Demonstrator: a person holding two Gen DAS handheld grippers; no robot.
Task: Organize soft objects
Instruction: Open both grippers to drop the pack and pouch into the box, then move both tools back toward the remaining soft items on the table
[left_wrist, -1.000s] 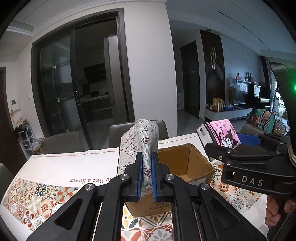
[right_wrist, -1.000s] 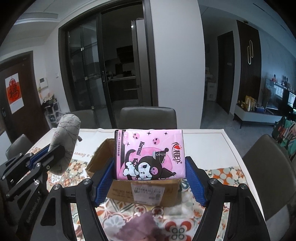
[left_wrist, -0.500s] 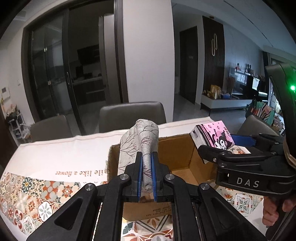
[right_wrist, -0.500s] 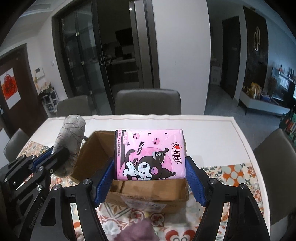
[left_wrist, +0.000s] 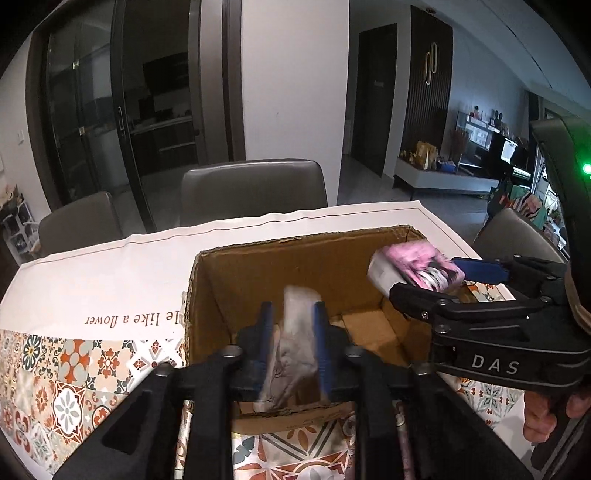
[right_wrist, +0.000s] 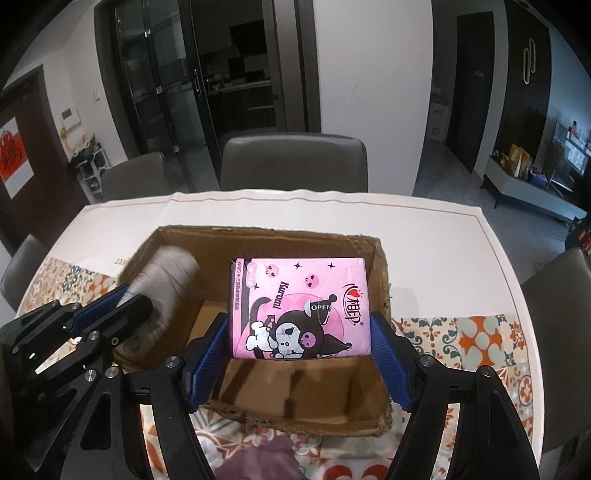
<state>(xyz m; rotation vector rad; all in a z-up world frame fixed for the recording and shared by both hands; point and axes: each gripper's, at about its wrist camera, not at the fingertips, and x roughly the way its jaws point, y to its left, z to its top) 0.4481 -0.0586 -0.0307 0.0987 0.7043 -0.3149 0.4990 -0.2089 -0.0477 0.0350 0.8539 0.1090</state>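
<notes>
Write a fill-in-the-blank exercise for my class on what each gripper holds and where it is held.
1. The right gripper holds a ____ tissue pack printed "Kuromi".
2. The left gripper holds a grey rolled cloth over the open ____ box.
3. The box stands on a table with a grey ____ behind it.

Missing words: pink; cardboard; chair

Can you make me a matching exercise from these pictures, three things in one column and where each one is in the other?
Things:
1. pink Kuromi tissue pack
2. grey floral rolled cloth
3. open brown cardboard box

Places:
A. on the patterned tablecloth
B. between the right gripper fingers
C. between the left gripper fingers

Pairs: 1-B, 2-C, 3-A
</notes>
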